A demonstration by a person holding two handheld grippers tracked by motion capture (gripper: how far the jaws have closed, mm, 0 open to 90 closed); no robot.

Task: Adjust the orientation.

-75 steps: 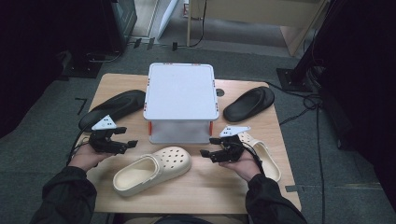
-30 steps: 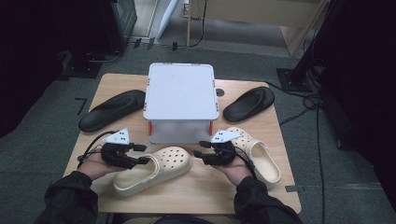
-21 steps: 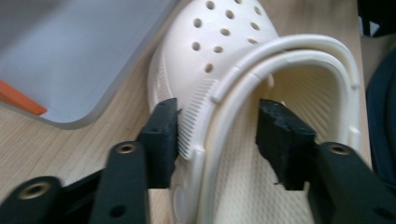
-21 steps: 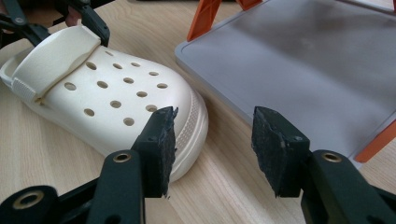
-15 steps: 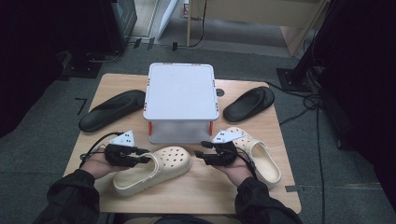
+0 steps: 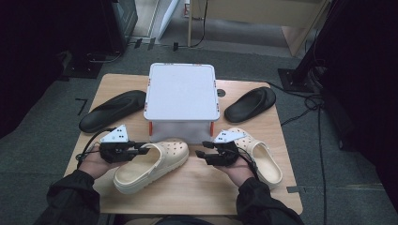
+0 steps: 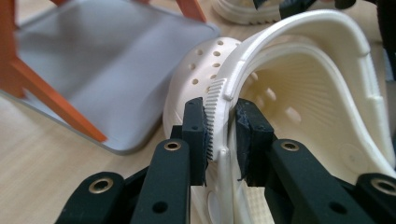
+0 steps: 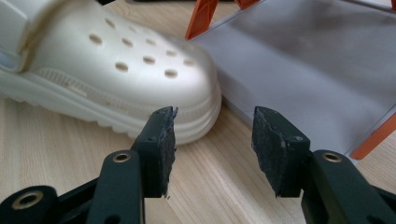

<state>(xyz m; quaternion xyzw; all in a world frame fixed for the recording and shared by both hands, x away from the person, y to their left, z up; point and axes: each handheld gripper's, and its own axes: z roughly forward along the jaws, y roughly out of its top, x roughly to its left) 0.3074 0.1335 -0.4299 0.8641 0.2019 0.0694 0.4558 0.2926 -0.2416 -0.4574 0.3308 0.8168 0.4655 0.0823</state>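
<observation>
A cream clog (image 6: 155, 164) lies on the wooden table (image 6: 202, 192), in front of a white rack (image 6: 182, 91) with orange legs. My left gripper (image 6: 143, 149) has just been closing on its heel strap. In the left gripper view the pads of that gripper (image 7: 220, 126) pinch the ribbed end of the strap (image 7: 261, 51). My right gripper (image 6: 201, 150) hovers open to the right of this clog's toe, with nothing between its fingers. In the right gripper view its jaws (image 8: 212, 135) face the clog's toe (image 8: 116, 70) and the rack's lower shelf (image 8: 303, 70). A second cream clog (image 6: 263, 157) lies beside the right hand.
A black slipper (image 6: 112, 110) lies at the left of the rack and another black slipper (image 6: 251, 104) at its right. Bare table top stretches along the front edge between my forearms. Cables trail from both grippers.
My left gripper moved right to the clog's heel and its jaws closed around the strap. The right gripper shifted slightly left earlier and has stayed put since.
</observation>
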